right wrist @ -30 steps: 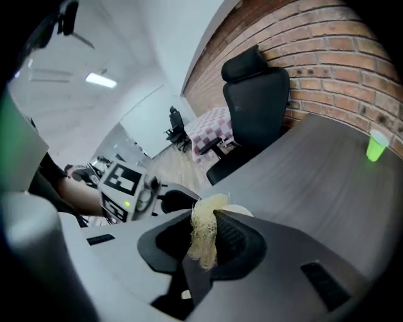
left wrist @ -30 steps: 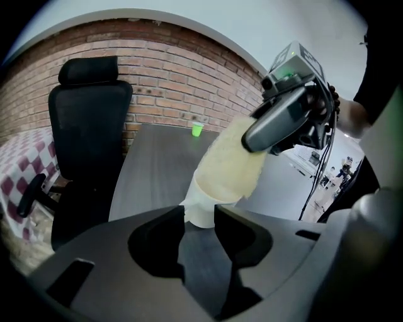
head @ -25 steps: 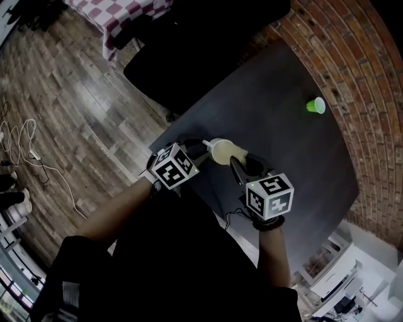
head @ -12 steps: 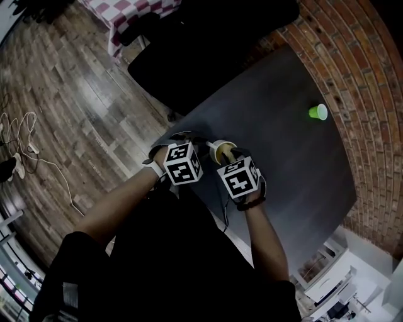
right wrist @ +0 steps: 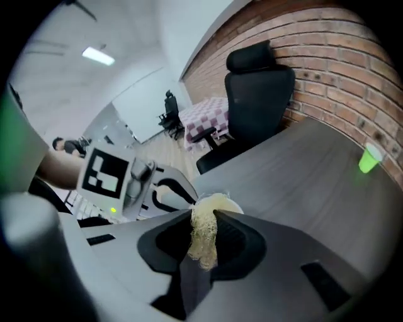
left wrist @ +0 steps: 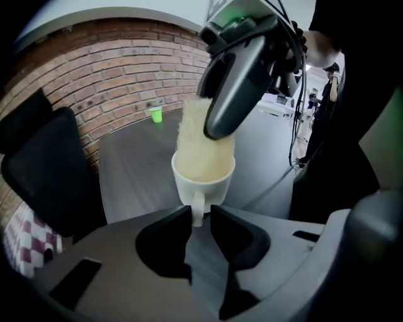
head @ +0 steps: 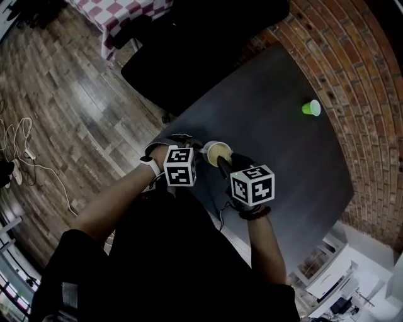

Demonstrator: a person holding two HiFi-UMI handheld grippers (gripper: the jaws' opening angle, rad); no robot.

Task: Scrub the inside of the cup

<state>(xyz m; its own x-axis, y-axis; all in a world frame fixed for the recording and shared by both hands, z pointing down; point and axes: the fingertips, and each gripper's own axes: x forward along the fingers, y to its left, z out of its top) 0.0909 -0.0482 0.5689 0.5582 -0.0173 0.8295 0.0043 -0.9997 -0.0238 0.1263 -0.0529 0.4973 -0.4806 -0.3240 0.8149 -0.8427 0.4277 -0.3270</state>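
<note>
A white cup (head: 217, 151) stands on the dark table (head: 283, 157) near its front edge. In the left gripper view the cup's handle (left wrist: 197, 210) sits between the jaws of my left gripper (left wrist: 200, 217), which have just been closing. One jaw touches the handle and a thin gap shows at the other. My right gripper (right wrist: 203, 220) is shut on a pale yellow fibrous sponge (right wrist: 203, 242). It hangs over the cup from the right, with the sponge (left wrist: 195, 135) dipping into the cup's mouth (left wrist: 203, 168).
A small green cup (head: 312, 108) stands far off on the table by the brick wall. A black office chair (head: 189, 50) is at the table's far-left side. A checked cloth (head: 119, 12) lies beyond it on the wooden floor.
My right gripper came in from the right and sank, carrying the sponge from beside the cup into its mouth. My left gripper rolled and dropped slightly at the cup's handle.
</note>
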